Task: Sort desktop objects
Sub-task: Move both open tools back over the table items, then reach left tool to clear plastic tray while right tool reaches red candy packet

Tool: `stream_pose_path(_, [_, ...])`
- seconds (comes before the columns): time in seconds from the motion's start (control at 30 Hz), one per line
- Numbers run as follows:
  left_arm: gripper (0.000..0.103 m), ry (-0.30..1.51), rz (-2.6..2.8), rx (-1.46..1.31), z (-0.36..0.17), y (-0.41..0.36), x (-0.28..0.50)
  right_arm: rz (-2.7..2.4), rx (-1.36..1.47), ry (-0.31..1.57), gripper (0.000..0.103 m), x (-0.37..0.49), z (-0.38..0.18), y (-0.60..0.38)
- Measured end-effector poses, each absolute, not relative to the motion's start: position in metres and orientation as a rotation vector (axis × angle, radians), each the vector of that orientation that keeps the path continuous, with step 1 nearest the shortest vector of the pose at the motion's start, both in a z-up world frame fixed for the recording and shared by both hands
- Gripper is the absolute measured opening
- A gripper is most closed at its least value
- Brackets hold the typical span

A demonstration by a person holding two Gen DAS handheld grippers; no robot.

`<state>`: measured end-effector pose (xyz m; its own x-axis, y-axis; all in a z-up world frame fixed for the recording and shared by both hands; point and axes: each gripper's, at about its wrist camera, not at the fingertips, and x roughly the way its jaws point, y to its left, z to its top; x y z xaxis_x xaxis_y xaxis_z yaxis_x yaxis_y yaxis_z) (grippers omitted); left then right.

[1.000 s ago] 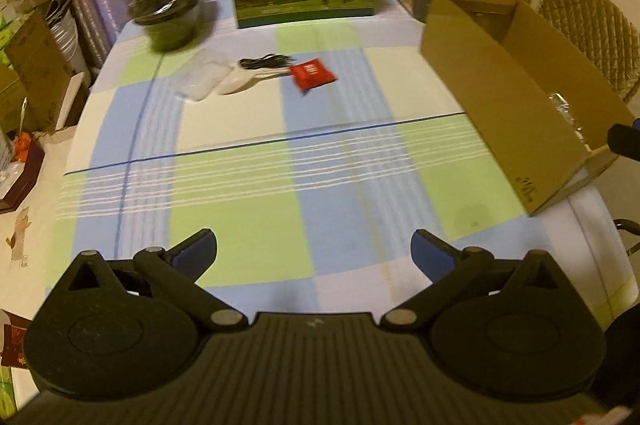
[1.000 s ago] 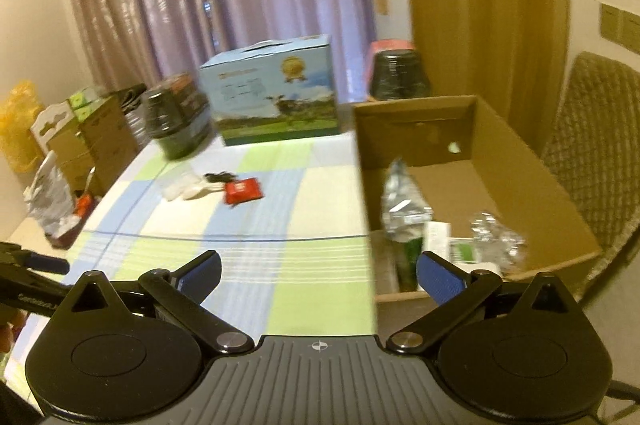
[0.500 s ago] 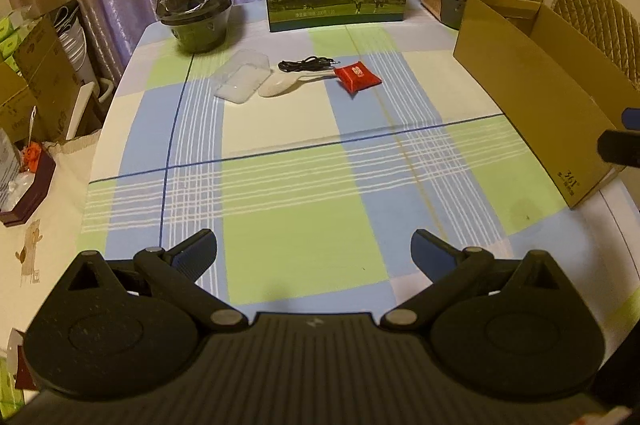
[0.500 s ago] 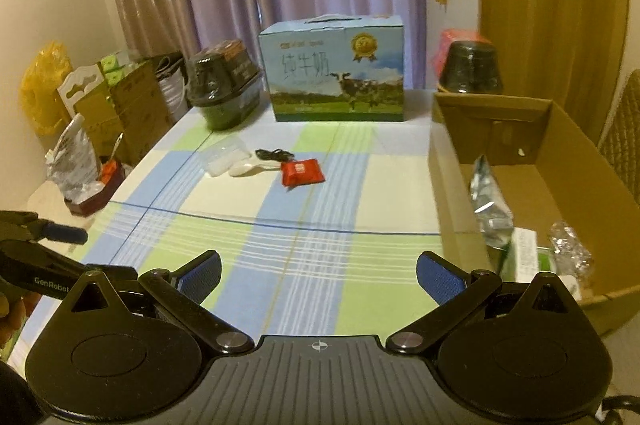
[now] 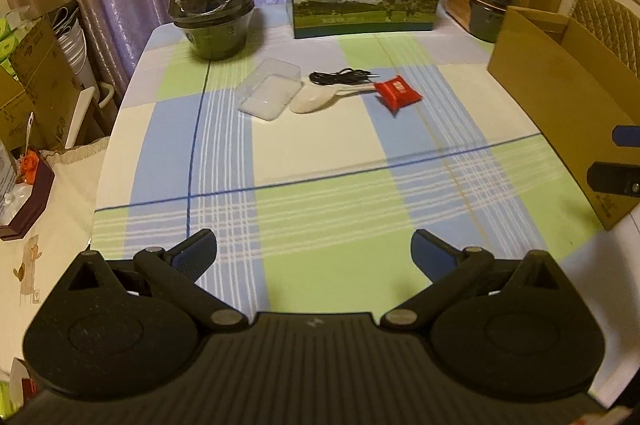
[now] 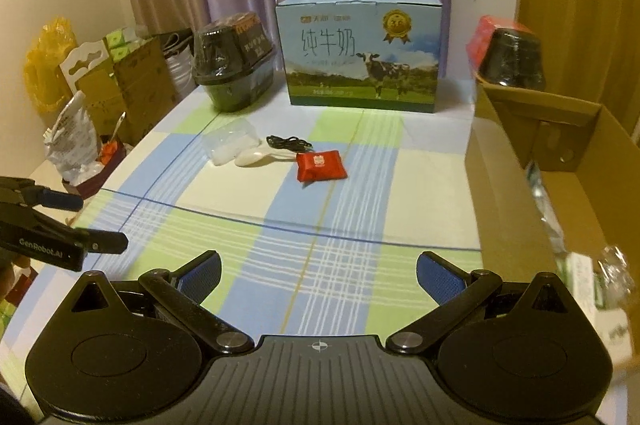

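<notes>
Here, a red packet [image 5: 398, 91] lies on the checked tablecloth [image 5: 320, 161] at twelve o'clock from both grippers, with a white spoon [image 5: 316, 99], a black cable [image 5: 340, 77] and a clear plastic box [image 5: 270, 90] just beside it toward ten o'clock. A cardboard box [image 6: 560, 161] stands at three o'clock. The left gripper [image 5: 314, 251] and right gripper [image 6: 319, 275] hang wide apart, holding nothing.
</notes>
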<state>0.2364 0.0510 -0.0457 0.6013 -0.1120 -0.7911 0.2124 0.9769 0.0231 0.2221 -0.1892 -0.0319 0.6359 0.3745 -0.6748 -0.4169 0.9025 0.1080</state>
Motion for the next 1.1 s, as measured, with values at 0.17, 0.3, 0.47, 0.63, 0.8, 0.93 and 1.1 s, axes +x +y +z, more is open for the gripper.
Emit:
stream_pose_path(0.17, [0.102, 0.919, -0.206, 0.112, -0.057, 0.059, 0.263, 0.464, -0.078, 0.759, 0.101, 0.25, -0.044, -0.178])
stream_pose_path(0.3, [0.102, 0.919, -0.225, 0.11, -0.063, 0.062, 0.287, 0.474, -0.086, 0.759, 0.101, 0.274, -0.055, -0.169])
stream_pose_path(0.47, [0.101, 0.886, -0.243, 0.135, -0.074, 0.067, 0.318, 0.488, -0.106, 0.757, 0.101, 0.305, -0.069, -0.156])
stream_pose_path(0.63, [0.101, 0.874, -0.259, 0.135, -0.09, 0.073, 0.349, 0.496, -0.083, 0.759, 0.101, 0.331, -0.08, -0.15])
stream_pose_path(0.8, [0.099, 0.855, -0.282, 0.161, -0.099, 0.079, 0.373, 0.515, -0.051, 0.761, 0.101, 0.352, -0.096, -0.144])
stream_pose_path(0.93, [0.084, 0.885, -0.289, 0.18, -0.108, 0.083, 0.394, 0.518, -0.042, 0.763, 0.101, 0.367, -0.11, -0.14])
stream_pose_path(1.1, [0.084, 0.856, -0.287, 0.166, -0.115, 0.092, 0.41, 0.519, -0.032, 0.762, 0.097, 0.385, -0.122, -0.136])
